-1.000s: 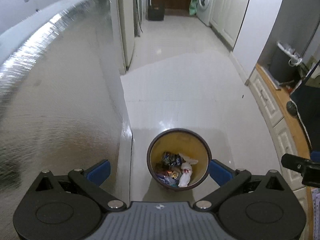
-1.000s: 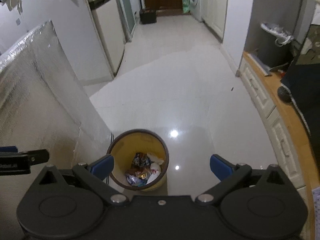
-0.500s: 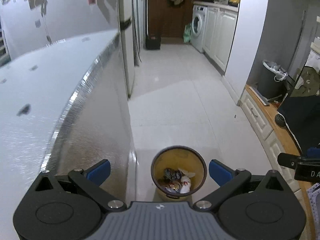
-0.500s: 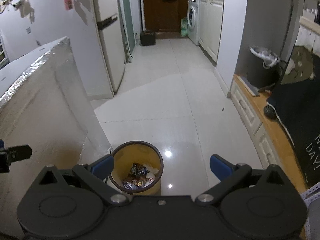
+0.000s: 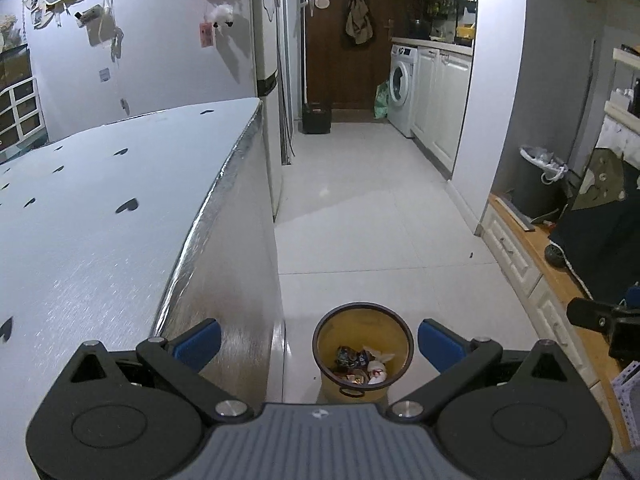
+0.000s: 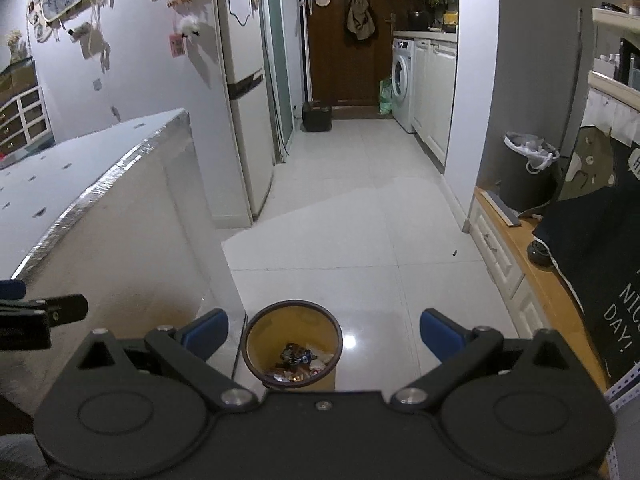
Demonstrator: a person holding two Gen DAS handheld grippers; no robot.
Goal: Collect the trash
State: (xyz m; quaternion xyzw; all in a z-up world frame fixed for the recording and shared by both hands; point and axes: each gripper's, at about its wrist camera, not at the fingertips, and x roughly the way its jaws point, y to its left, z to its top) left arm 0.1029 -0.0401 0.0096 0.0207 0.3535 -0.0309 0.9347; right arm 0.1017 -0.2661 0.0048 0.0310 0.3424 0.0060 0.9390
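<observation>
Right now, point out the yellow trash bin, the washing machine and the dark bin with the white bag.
yellow trash bin [image 5: 362, 328]: left wrist view, inner wall.
washing machine [image 5: 402, 84]: left wrist view, front panel.
dark bin with white bag [image 6: 524, 184]: right wrist view, side wall.

Dim, bluish light (fisheye-warped edges).

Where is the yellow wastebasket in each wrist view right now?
Left wrist: the yellow wastebasket sits bottom centre, just right of the silver-sided table.
Right wrist: the yellow wastebasket sits bottom centre-left, on the floor beside the same table.
Shared landmark: the washing machine at the far end of the corridor.
</observation>
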